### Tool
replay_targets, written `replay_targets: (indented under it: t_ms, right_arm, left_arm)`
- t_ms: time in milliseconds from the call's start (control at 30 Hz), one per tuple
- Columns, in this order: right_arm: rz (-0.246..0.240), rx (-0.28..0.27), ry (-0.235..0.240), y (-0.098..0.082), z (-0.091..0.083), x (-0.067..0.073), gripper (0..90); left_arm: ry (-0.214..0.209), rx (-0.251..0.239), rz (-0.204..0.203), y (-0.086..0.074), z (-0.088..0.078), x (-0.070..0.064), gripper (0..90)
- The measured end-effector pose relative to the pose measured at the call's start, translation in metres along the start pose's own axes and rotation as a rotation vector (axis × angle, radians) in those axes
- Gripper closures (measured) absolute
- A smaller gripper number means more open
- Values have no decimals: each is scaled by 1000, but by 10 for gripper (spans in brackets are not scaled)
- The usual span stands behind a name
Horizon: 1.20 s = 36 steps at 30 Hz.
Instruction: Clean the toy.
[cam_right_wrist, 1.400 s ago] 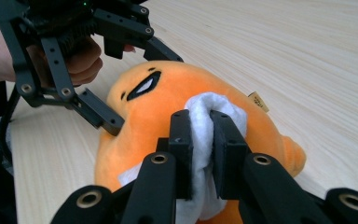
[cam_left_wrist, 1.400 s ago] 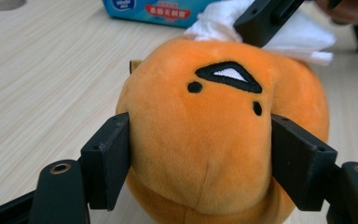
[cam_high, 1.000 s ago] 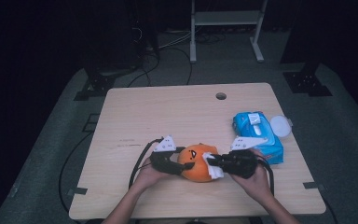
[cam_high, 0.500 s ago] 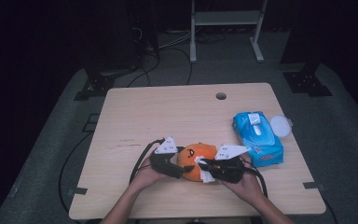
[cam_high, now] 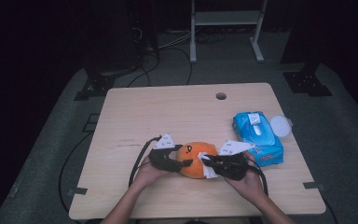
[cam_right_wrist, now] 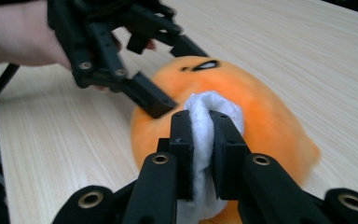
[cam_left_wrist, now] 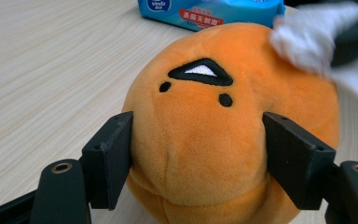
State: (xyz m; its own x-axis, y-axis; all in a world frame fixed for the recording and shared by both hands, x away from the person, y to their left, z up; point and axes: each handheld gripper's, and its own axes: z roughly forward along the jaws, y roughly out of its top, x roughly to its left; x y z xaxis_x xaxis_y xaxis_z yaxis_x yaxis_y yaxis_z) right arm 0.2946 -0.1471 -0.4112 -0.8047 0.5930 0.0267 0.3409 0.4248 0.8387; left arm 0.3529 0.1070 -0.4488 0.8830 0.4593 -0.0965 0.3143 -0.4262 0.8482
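My left gripper (cam_left_wrist: 198,154) has just been closing its jaws on the orange plush toy (cam_left_wrist: 214,140), which sits on the table (cam_high: 177,116) near its front edge. My right gripper (cam_right_wrist: 200,135) is clamped on a white wipe (cam_right_wrist: 204,126) pressed against the toy's side.

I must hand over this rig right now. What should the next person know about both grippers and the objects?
Left gripper: jaws on both sides of the orange plush toy, steadying it; they have just been closing a little.
Right gripper: shut on a white wipe, pressed against the toy's side.
The blue wipe pack lies on the table to the right, its round lid open.
Done: wipe taken, toy held.
Left: probably finish wiping the toy, then put the wipe away.
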Motion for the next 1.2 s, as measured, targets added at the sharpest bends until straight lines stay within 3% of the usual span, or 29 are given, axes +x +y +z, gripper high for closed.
replay_targets:
  t_ms: [67, 133, 267, 400, 433, 500, 533, 567, 600, 700, 733, 767, 800, 833, 867, 933, 1033, 1100, 1133, 1167, 1200]
  right_arm:
    - [-27, 1, -14, 2, 2, 1, 796]
    - [-20, -3, -14, 2, 0, -2, 796]
    - [24, 1, -83, -9, -15, -19, 795]
    - [60, -8, -69, -11, -19, -20, 795]
    - [53, -14, -57, -9, -17, -16, 795]
    - [50, -19, 38, -4, -11, -5, 795]
    - [36, 4, 81, -2, -5, 1, 794]
    - [-59, 43, 33, 0, 2, 12, 795]
    - [-59, 43, 33, 0, 2, 12, 795]
    - [-74, 29, -59, -3, -8, -1, 796]
    - [-53, 31, -76, -5, -12, -6, 796]
    - [-53, 31, -76, -5, -12, -6, 796]
    - [-5, 42, -88, -11, -18, -18, 796]
    - [16, 41, -81, -13, -18, -20, 796]
    - [16, 41, -81, -13, -18, -20, 796]
    - [42, 25, -61, -14, -18, -19, 796]
    - [12, 8, -47, -9, -15, -8, 796]
    - [-65, 16, -24, -3, -6, 8, 795]
    - [-87, 18, -42, -3, -5, 10, 795]
    - [-87, 18, -42, -3, -5, 10, 795]
    - [-68, 12, -55, -4, -8, 3, 795]
  left_arm:
    - [-5, -3, -20, -1, -1, 2, 275]
    - [-7, -6, -26, -1, -1, 2, 274]
    - [-12, -4, -24, -2, -2, 3, 269]
    - [2, 2, -20, -1, -1, 0, 258]
    - [9, 3, -15, 0, 0, -2, 254]
    - [11, 2, -16, 0, 0, -3, 252]
    - [11, 3, -16, 0, 0, -3, 252]
    - [8, 5, -17, -1, -1, -2, 252]
    - [8, 5, -17, -1, -1, -2, 252]
    - [-13, -1, -30, -1, -2, 1, 248]
    - [-28, -7, -25, -1, -2, 1, 231]
    - [-28, -7, -25, -1, -2, 1, 192]
    - [-100, -42, -40, 0, -4, -1, 167]
    - [-106, -37, -29, 2, -4, -3, 149]
    - [-106, -37, -29, 2, -4, -3, 129]
    - [-67, -2, 22, 3, 0, -10, 130]
    - [-46, -2, 32, 5, -1, -12, 168]
    - [-26, 0, 32, 7, 0, -12, 212]
    - [-26, 0, 32, 7, 0, -12, 207]
    - [-37, -3, 23, 7, -1, -10, 207]
    - [-57, -12, 8, 7, -3, -8, 146]
